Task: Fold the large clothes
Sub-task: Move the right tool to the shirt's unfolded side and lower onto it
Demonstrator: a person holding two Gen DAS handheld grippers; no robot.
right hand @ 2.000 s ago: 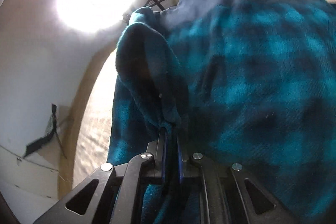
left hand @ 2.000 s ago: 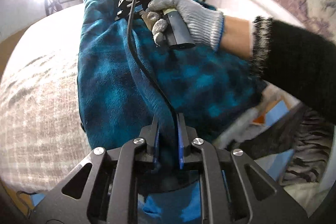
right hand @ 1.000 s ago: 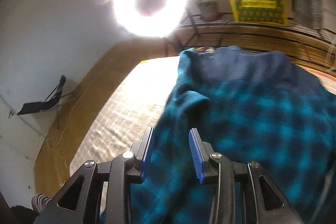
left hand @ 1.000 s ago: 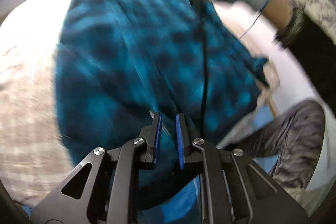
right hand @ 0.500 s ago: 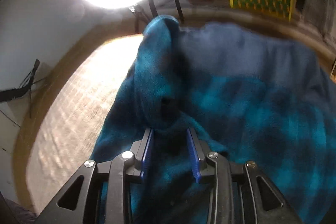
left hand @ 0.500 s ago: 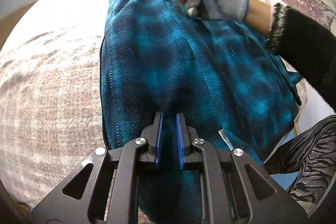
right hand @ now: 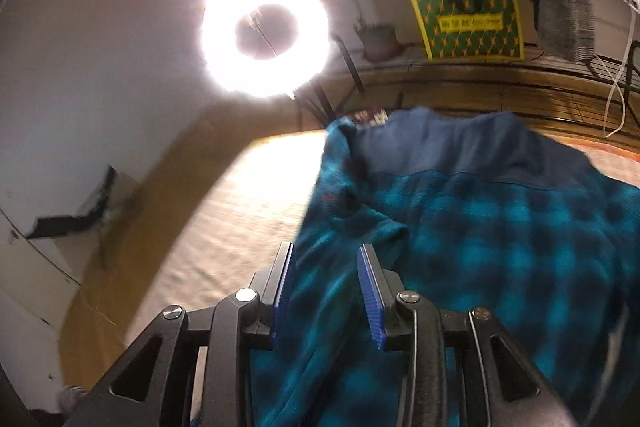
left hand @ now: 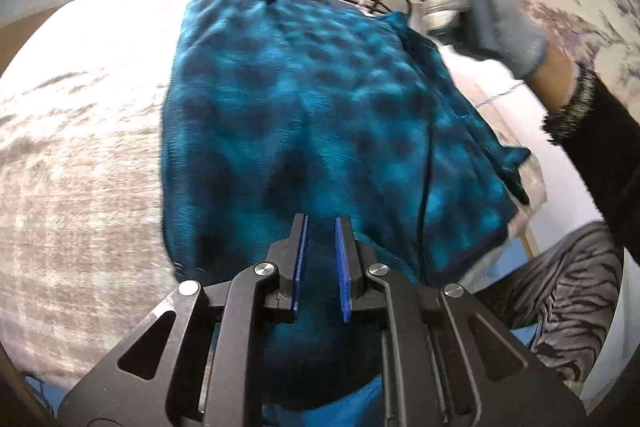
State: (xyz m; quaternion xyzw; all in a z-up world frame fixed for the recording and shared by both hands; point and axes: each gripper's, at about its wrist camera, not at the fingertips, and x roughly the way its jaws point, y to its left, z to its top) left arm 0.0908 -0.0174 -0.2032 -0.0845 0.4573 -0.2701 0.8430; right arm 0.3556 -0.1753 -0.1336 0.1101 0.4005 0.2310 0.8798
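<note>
Lying flat on the pale bedspread (left hand: pixel 72 155), the blue plaid fleece garment (left hand: pixel 304 115) ran from near edge to far side. The left gripper (left hand: pixel 321 227) hovered over its near hem, jaws narrowly parted around nothing. The right gripper (right hand: pixel 325 269) hung spread above the far left corner.

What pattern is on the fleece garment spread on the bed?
The fleece garment is teal-and-black plaid with a plain dark blue band across its far end, clearest in the right wrist view.

The yellow-green bag (right hand: pixel 466 19) carries a printed strip (lettering seemingly too blurred to read).
</note>
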